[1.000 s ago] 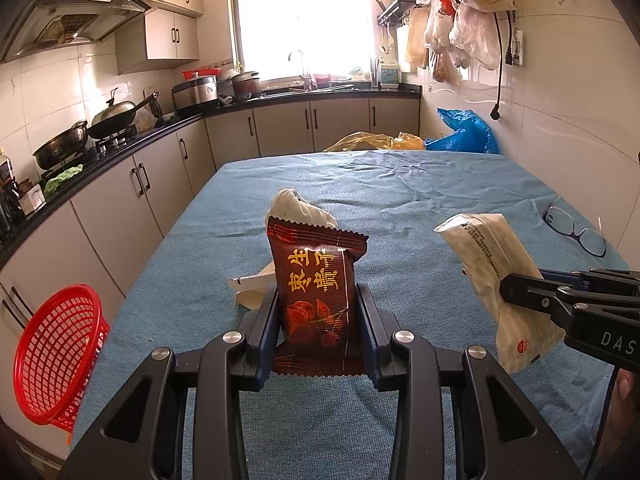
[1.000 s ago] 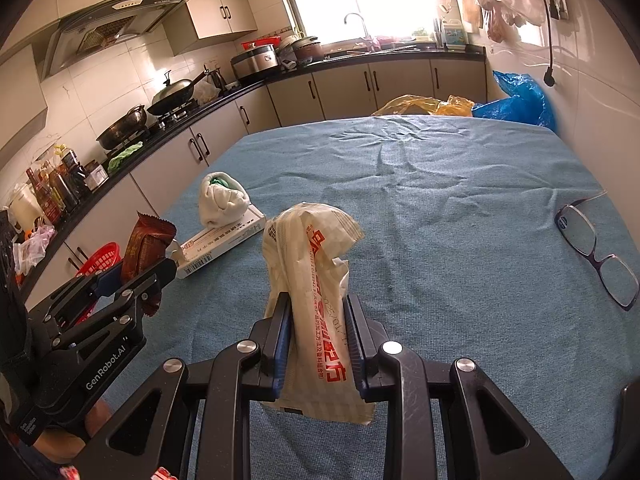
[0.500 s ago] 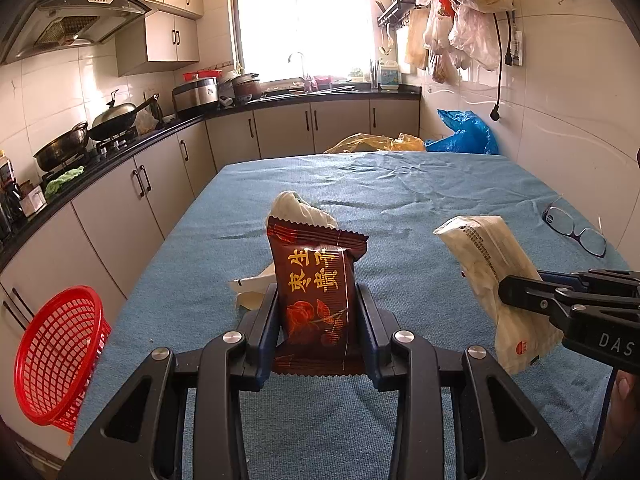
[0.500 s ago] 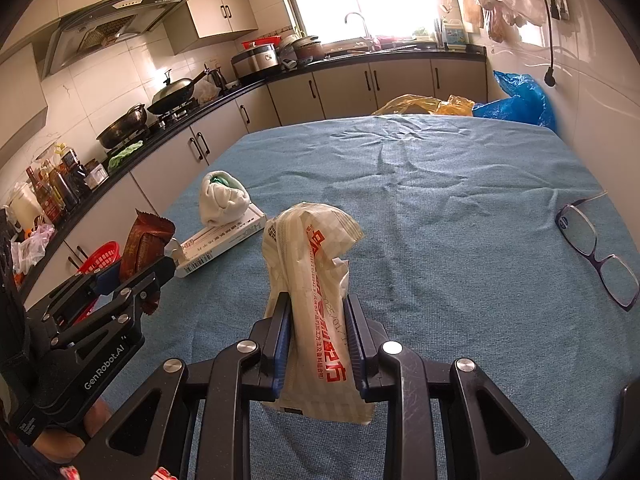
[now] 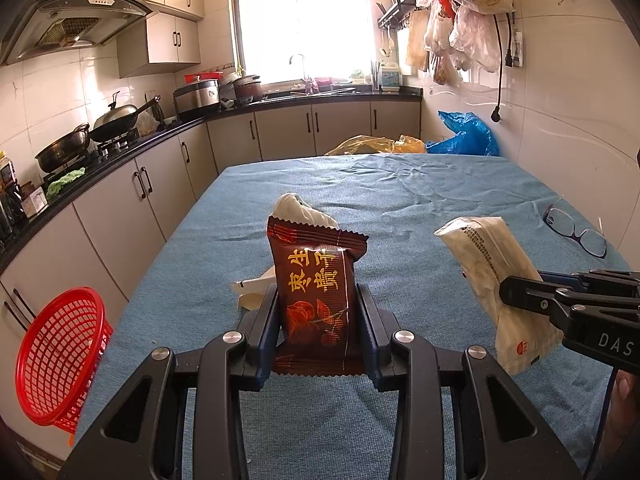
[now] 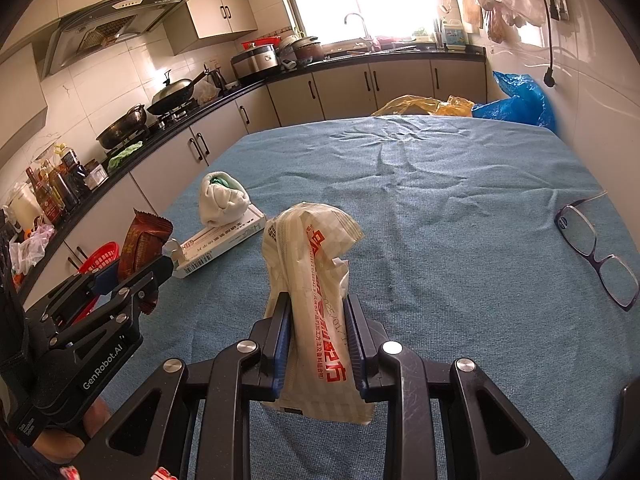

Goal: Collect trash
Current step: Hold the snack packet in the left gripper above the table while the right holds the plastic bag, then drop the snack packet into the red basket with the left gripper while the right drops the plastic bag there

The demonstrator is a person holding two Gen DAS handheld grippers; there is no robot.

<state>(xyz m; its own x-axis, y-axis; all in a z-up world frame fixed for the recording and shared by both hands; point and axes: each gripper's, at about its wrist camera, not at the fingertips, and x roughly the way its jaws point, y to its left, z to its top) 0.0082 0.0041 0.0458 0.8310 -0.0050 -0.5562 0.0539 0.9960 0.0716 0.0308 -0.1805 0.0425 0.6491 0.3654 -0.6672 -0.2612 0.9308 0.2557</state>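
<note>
The left gripper (image 5: 316, 312) is clenched on an upright brown snack wrapper (image 5: 318, 280) above the table (image 5: 400, 200). To its right, the right gripper (image 6: 316, 328) clamps a cream wrapper (image 6: 316, 280); a red basket (image 5: 56, 356) sits lower left.

two wrappers (image 5: 316, 292) (image 6: 316, 300), one box (image 6: 222, 242), one basket (image 5: 56, 356), one glasses (image 6: 596, 248).

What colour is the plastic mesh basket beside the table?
Red, the plastic mesh basket shows best in the left wrist view.

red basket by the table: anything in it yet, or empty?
Cannot tell for sure. The red basket shows only bare mesh, but its bottom is hidden. Both wrappers are still in the grippers: brown wrapper, white wrapper.
</note>
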